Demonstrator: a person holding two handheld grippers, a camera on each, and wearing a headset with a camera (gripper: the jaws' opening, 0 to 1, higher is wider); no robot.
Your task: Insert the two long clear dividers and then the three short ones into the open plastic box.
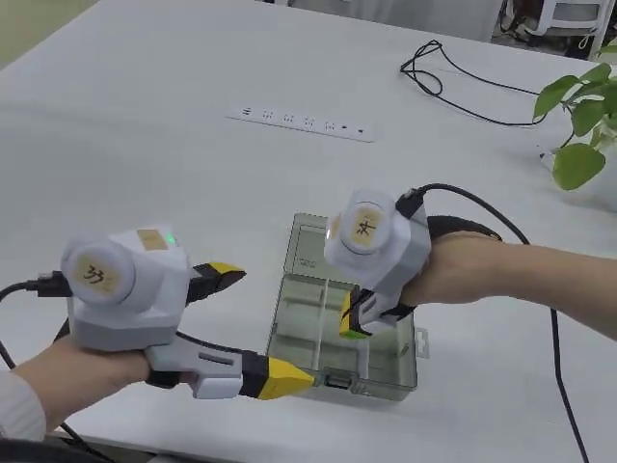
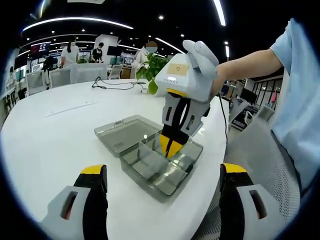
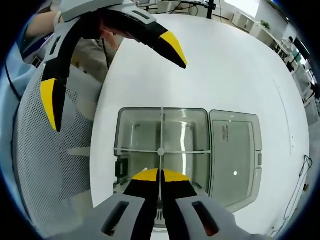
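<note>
Pinching divider: right claw | left claw agape | power strip: head view

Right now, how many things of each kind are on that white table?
grippers: 2, left gripper and right gripper
box: 1
dividers I can make out: 2, a divider held by the right gripper and another crossing it
power strip: 1
loose cable: 1
plant: 1
Total: 8
</note>
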